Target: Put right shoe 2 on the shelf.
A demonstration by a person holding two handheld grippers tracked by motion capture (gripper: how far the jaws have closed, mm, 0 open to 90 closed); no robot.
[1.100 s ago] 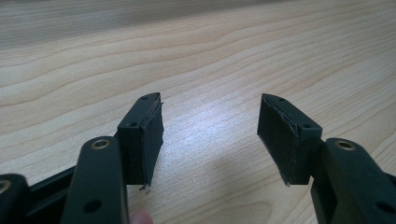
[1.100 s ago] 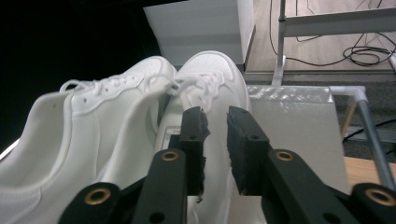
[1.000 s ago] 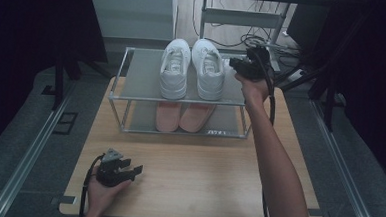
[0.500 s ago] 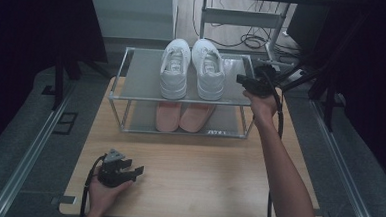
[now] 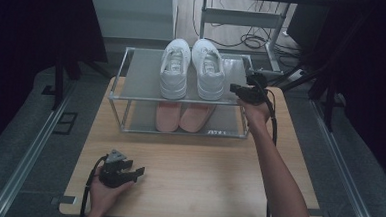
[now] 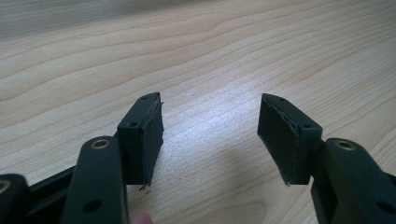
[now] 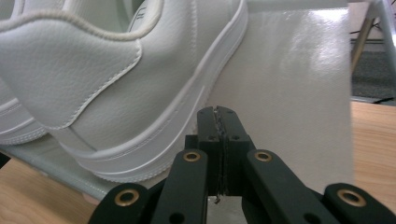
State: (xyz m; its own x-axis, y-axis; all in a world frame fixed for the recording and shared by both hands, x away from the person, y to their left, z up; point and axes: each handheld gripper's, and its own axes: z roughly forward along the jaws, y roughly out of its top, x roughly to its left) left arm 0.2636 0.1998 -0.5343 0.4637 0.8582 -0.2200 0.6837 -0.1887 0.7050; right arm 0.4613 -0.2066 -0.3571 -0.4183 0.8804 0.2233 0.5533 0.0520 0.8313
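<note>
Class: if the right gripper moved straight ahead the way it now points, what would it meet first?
Probably the sole edge of the nearer white sneaker; the right gripper, jaws shut, points just beside it over the shelf, so depth is uncertain.

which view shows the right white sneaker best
The high view: the right white sneaker shows whole on the rack's top shelf, beside its pair, with the right gripper near its heel. The right gripper view gives a close look at its heel and sole edge alone. The left gripper view looks at bare table.
</note>
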